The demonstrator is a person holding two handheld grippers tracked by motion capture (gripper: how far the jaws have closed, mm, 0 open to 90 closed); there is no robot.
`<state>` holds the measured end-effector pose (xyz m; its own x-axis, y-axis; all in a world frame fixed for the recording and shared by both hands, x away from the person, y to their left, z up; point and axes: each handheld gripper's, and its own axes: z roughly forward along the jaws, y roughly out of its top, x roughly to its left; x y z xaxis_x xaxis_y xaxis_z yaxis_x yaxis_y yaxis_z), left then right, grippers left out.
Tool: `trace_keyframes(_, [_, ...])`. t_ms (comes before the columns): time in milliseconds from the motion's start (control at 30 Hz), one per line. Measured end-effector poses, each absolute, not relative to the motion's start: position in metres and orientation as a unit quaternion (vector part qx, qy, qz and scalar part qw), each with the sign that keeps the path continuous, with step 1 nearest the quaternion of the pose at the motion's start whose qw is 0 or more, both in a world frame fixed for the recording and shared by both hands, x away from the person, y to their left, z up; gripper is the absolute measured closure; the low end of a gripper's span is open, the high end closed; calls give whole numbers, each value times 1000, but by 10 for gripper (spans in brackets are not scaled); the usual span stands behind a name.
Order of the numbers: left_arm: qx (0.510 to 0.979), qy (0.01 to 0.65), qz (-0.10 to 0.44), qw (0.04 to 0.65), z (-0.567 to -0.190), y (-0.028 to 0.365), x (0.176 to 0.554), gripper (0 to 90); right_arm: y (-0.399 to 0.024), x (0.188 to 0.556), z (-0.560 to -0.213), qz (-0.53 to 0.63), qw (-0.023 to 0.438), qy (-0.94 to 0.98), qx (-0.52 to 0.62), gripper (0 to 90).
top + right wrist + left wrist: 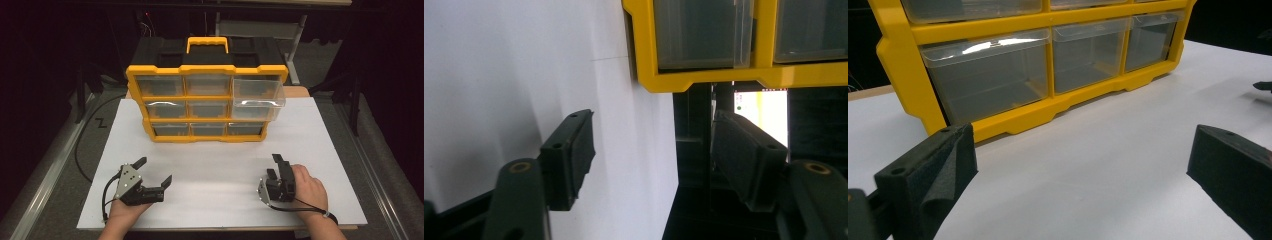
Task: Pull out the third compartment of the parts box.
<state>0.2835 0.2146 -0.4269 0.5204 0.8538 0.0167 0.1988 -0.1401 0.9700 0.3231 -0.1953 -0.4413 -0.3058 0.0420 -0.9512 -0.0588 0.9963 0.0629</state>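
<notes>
A: Where's the yellow-framed organizer cabinet with clear plastic drawers (206, 102)?

B: Upright at the far middle of the white table board (215, 165), drawer fronts facing the person, so both grippers can reach every row. The right column's top drawer (258, 92) and middle drawer (252, 111) stick out past the frame; the rest sit flush.

A: Left gripper (155, 170)?

B: Jaws spread wide, nothing between them. Resting low on the board, well short of the cabinet, aimed at the bottom-left drawer (985, 80).

A: Right gripper (274, 165)?

B: Rolled on its side, jaws apart, empty. Probably lined up for the protruding right-column drawers.
</notes>
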Motion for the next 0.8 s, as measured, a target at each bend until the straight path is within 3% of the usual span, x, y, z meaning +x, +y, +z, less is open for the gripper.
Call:
trace_keyframes(167, [690, 380, 307, 534, -427, 215, 283, 5, -195, 323, -441, 39, 593, 804, 0, 233])
trace_keyframes(400, [688, 387, 305, 533, -427, 216, 285, 5, -194, 326, -440, 37, 604, 796, 2, 22])
trace_keyframes(633, [690, 388, 305, 530, -427, 215, 285, 5, -195, 324, -437, 61, 597, 800, 22, 10])
trace_keyframes(767, [682, 393, 308, 533, -427, 216, 285, 5, -201, 327, -433, 115, 569, 810, 81, 10])
trace_keyframes(800, [682, 394, 306, 535, -427, 217, 286, 5, -206, 329, -432, 148, 543, 817, 126, 10])
